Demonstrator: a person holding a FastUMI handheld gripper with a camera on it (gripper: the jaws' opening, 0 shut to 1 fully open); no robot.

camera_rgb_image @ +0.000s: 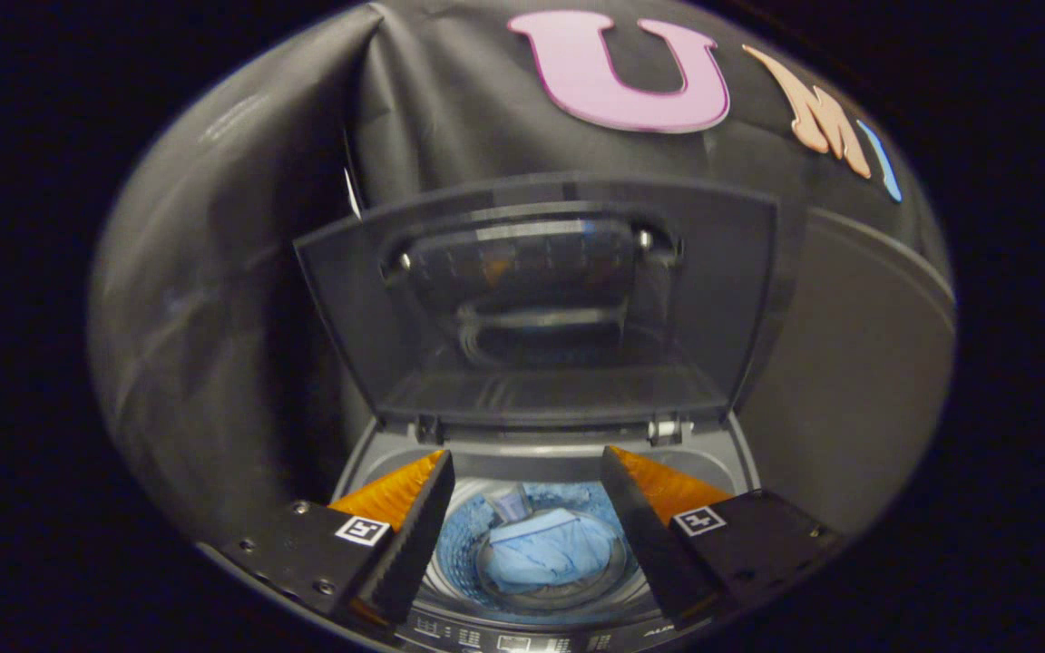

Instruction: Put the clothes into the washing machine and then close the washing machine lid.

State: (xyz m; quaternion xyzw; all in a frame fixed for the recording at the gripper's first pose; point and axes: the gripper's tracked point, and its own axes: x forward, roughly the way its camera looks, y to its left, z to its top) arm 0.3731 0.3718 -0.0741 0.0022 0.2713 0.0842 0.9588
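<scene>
One gripper [527,467] is seen with its two wedge-shaped fingers spread apart and empty above one grey top-loading washing machine [744,462]. Between them, one crumpled light-blue cloth garment [545,555] is lodged in the round perforated metal drum [457,544]. Beyond, one dark translucent plastic lid [541,299] is raised upright.

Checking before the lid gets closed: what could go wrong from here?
The open gripper holds nothing, its fingers above the drum. The raised, see-through grey washing machine lid stands steeply upright beyond them, so a push may slip off it. The light blue cloth looks bunched high in the drum.
</scene>
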